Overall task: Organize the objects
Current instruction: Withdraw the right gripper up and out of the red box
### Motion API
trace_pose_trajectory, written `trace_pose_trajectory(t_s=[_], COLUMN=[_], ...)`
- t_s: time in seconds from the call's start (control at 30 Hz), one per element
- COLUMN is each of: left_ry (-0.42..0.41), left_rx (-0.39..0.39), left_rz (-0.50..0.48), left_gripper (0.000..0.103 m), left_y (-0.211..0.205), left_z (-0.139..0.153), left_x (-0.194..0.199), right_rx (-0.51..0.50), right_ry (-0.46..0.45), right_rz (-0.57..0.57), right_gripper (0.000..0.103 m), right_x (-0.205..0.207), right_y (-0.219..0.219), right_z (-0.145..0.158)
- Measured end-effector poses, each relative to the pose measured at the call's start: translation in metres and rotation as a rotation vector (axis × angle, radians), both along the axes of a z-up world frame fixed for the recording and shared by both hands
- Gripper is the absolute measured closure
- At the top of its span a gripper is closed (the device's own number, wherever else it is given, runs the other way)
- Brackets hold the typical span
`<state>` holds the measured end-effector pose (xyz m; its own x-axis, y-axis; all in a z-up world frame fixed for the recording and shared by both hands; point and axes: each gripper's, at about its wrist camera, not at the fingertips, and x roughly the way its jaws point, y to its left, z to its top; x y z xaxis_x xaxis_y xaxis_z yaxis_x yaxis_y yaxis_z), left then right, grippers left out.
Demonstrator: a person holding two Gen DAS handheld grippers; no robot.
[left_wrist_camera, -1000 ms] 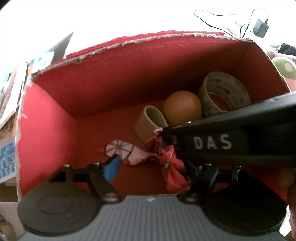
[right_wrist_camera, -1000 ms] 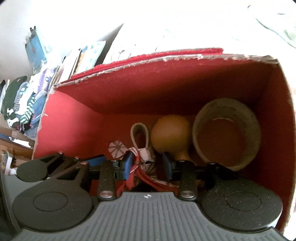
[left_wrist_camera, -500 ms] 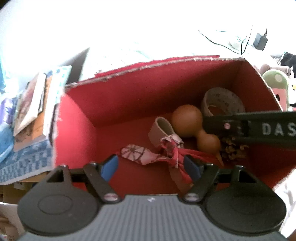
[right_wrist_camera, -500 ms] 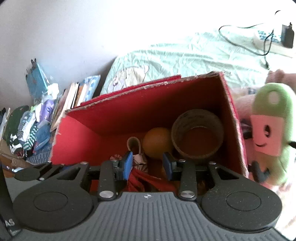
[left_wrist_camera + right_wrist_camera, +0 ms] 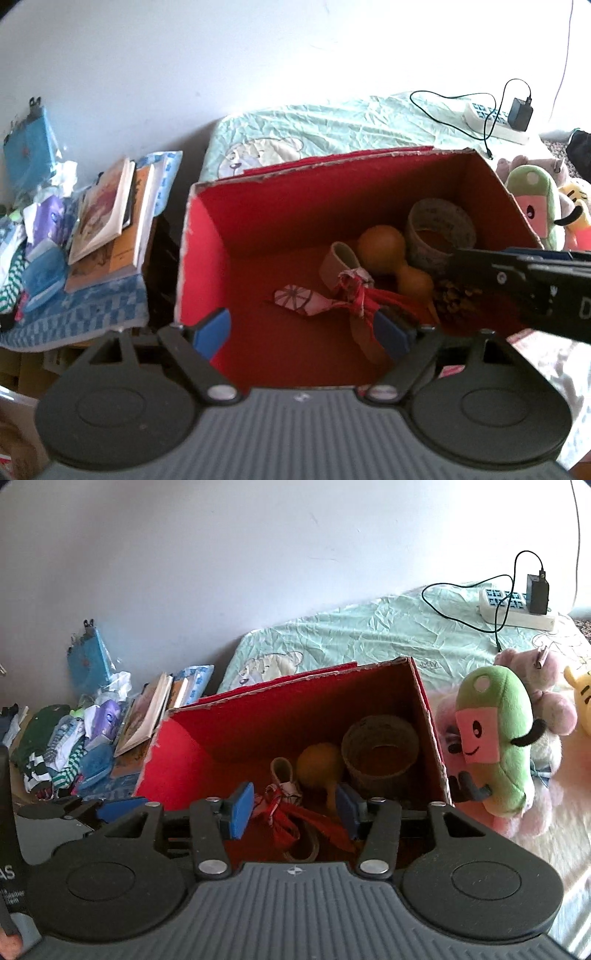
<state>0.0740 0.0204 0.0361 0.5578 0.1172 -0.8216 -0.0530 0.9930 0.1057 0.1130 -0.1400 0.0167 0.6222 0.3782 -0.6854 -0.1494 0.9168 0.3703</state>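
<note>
A red cardboard box (image 5: 295, 206) stands open on the bed. Inside lie a tape roll (image 5: 439, 236), a tan gourd (image 5: 380, 245), a beige loop (image 5: 338, 258), a pine cone (image 5: 454, 299) and a red-and-white patterned ribbon (image 5: 317, 301). My left gripper (image 5: 301, 330) hovers open above the box's near edge, holding nothing. My right gripper (image 5: 293, 810) is open too, just above the ribbon (image 5: 280, 812) without gripping it. In the right wrist view the box (image 5: 229, 746) shows the roll (image 5: 380, 753) and gourd (image 5: 317, 764).
A green plush toy (image 5: 491, 738) with pink and yellow plush toys leans against the box's right side. Books and clothes (image 5: 107, 221) are piled to the left. A power strip with charger (image 5: 517, 609) lies on the pale green sheet (image 5: 332, 125) behind.
Both grippers have pulled up and back out of the box. The right gripper's fingers have spread wider, and the ribbon now lies loose on the box floor.
</note>
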Motion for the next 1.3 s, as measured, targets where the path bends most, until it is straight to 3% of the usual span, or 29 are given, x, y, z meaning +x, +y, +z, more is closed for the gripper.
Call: trace_pose_trajectory(t_s=[0.33, 0.63, 1.1, 1.3], left_ry=[-0.023, -0.001, 0.058, 0.109], left_rx=[0.054, 0.071, 0.087, 0.087], left_rz=[0.035, 0.079, 0.12, 0.125], left_gripper=[0.013, 0.01, 0.01, 0.01], left_y=[0.003, 0.013, 0.025, 0.029], left_z=[0.013, 0.011, -0.009, -0.025], left_x=[-0.033, -0.057, -0.074, -0.076], right_rx=[0.008, 0.009, 0.052, 0.09], right_ry=[-0.048, -0.052, 0.037, 0.14], right_rz=[0.048, 0.113, 0.145, 0.141], right_gripper=[0.051, 0.051, 0.051, 0.051], right_x=[-0.033, -0.059, -0.065, -0.061], right_y=[0.005, 0.018, 0.027, 0.027], right_z=[0.013, 0.007, -0.017, -0.035])
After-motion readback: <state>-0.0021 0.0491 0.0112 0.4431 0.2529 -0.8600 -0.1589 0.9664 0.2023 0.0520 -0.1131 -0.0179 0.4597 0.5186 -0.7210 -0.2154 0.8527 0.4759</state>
